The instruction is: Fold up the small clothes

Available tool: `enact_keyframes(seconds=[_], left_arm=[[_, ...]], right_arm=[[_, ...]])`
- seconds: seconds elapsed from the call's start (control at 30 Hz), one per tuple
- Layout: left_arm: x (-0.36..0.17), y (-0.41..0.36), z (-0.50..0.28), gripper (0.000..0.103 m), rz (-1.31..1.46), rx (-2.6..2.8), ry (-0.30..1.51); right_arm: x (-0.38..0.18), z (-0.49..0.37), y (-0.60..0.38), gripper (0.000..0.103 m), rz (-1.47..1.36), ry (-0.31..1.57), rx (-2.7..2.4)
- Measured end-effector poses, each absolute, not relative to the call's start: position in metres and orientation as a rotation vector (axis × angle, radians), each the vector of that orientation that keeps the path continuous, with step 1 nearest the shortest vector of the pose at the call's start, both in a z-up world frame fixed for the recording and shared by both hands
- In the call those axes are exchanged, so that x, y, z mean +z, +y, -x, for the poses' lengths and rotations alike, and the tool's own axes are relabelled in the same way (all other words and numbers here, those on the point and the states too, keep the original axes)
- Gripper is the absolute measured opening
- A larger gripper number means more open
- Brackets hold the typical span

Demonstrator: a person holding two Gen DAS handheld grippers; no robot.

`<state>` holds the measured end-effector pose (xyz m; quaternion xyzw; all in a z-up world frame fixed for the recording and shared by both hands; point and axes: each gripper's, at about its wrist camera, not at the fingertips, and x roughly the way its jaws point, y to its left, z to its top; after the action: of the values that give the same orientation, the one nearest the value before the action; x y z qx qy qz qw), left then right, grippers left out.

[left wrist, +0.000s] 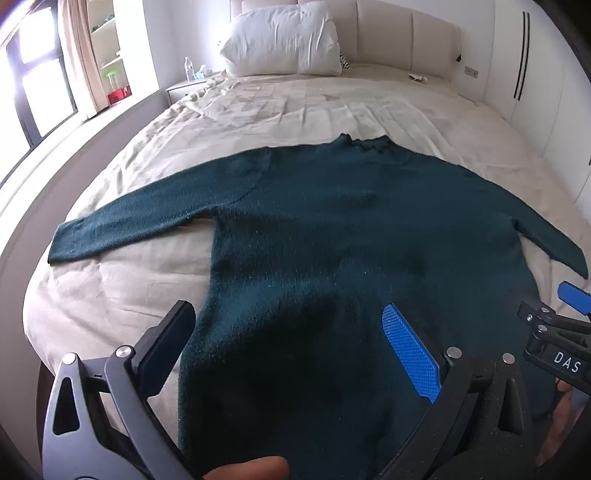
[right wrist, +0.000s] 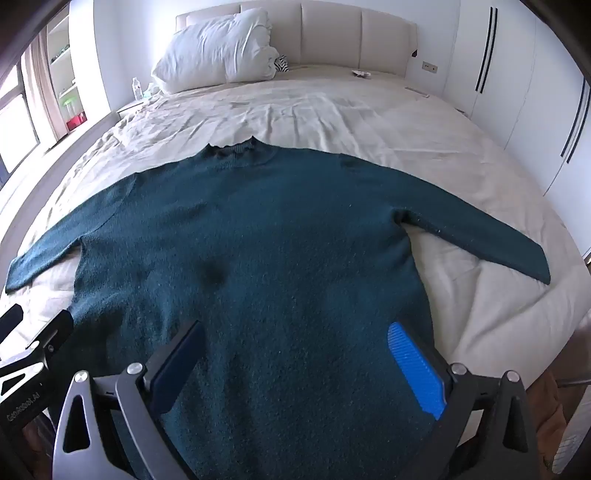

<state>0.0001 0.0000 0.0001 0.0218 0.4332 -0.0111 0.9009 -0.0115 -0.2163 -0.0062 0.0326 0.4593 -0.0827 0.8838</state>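
Left wrist view: left gripper [left wrist: 291, 354] tilted down over the lower part of a dark green sweater [left wrist: 332, 229], fingers [left wrist: 412, 350] spread wide, nothing between them, one blue ribbed pad over the knit and one dark pad [left wrist: 166, 341] at the sweater's left edge. Sweater spread flat on a beige bed [left wrist: 288, 107], collar toward the headboard [left wrist: 388, 33], both sleeves stretched out to the sides. White pillow [left wrist: 280, 40] at the head of the bed; water bottle [left wrist: 189, 68] on a nightstand beside it; window [left wrist: 33, 85] at far left. Fingertip of the person [left wrist: 251, 467] at the bottom edge. Part of the right gripper [left wrist: 554, 332] at the right margin. Right wrist view: right gripper [right wrist: 299, 365] likewise angled down over the sweater's [right wrist: 258, 240] lower right half, fingers [right wrist: 415, 369] wide apart and empty, hovering above the fabric; contact with the knit unclear. Dark spot [right wrist: 214, 273] on the chest area. Right sleeve reaching toward the bed's [right wrist: 369, 110] right edge. Bit of the left gripper [right wrist: 37, 354] at lower left.
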Motion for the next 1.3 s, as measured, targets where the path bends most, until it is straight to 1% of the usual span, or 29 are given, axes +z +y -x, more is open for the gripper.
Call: enact_keyframes(seconds=[0.4,0.77,1.07,1.3], left_arm=[[0.0,-0.004,-0.001,0.103,-0.052,-0.016,0.895],[0.006,0.0,0.002,0.103,-0.04,-0.016,0.893],[-0.005,0.008,0.005,0.103,-0.026,-0.01,0.918],[-0.009,0.008,0.004,0.103,-0.031,-0.018,0.92]], right_arm=[[-0.013,0.008,-0.202,0.101,-0.059,0.964,-0.172],[-0.005,0.018,-0.206,0.101,-0.053,0.971,-0.163],[-0.017,0.021,-0.192,0.101,-0.035,0.996,-0.146],[-0.016,0.022,-0.193,0.101,-0.035,0.998,-0.148]])
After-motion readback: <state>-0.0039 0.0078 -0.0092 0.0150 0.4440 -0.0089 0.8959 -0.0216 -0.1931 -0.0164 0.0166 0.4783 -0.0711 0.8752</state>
